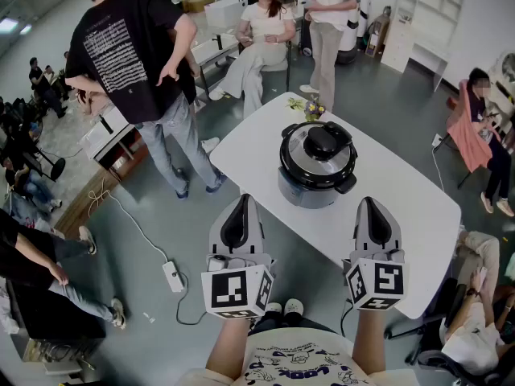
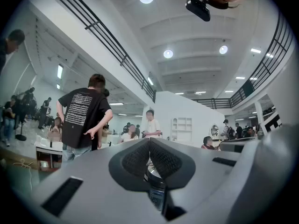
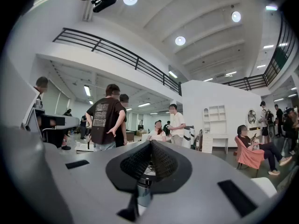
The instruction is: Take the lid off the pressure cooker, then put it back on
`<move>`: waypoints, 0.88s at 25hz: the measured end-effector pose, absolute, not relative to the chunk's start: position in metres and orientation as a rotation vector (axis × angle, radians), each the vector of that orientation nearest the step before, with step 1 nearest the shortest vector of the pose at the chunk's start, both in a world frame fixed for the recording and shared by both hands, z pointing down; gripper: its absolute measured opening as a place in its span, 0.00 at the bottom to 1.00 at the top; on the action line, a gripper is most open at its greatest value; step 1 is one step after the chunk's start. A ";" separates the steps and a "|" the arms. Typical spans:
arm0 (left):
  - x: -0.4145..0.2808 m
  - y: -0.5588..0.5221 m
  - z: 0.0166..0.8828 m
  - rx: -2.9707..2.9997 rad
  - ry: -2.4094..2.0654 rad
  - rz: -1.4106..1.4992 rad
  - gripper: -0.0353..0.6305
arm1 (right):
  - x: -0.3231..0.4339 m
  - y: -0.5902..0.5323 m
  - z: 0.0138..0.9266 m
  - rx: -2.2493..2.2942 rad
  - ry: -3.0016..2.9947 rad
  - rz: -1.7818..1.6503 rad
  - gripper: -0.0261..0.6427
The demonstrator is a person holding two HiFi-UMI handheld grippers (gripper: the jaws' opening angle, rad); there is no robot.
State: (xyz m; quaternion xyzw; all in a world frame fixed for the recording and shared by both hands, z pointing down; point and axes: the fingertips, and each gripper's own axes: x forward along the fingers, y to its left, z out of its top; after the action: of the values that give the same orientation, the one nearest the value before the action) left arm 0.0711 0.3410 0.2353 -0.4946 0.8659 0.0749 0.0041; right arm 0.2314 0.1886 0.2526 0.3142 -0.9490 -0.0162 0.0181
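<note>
Hovering short of the work: both tools sit at the near edge of the white table (image 1: 410, 191), level, pointing toward the pressure cooker (image 1: 299, 185), which stands about mid-table, apart from either tool. Lid (image 1: 299, 146) is on.

Left gripper (image 1: 240, 206) has its jaws pressed together with nothing between them; its own view shows the ribbed pads meeting, the cooker only a glimpse beyond. Right gripper (image 1: 369, 207) is the same — pads closed on each other, empty.

Handling, as judged: the lid looks like polished steel, rigid and probably weighty for its size, with a slick dome that pads would skate on. The black top handle (image 1: 323, 141) is the sensible hold — raised, matte, and likely narrow enough to pinch across. Lids of this kind usually twist to unlock, so the pot body may try to spin; the dark side lug (image 1: 346, 186) seems a fair spot to brace with the other tool.

A small flower bunch (image 1: 311, 108) sits behind the cooker, clear of it.
</note>
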 end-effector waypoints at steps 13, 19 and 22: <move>0.067 0.331 0.242 -1.532 2.730 0.217 0.08 | 0.229 0.175 0.262 0.938 -2.952 -0.016 0.06; 0.066 0.326 0.254 -1.498 2.782 0.232 0.10 | 0.224 0.167 0.270 0.851 -2.966 0.008 0.19; 0.062 0.326 0.261 -1.458 2.804 0.232 0.21 | 0.218 0.163 0.276 0.802 -2.968 0.014 0.31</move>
State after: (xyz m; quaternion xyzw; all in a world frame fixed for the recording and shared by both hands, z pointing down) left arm 0.0621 0.3257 0.2612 -0.4601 0.8847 0.0733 -0.0137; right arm 0.2178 0.1630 0.2762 0.2608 -0.9648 0.0046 0.0337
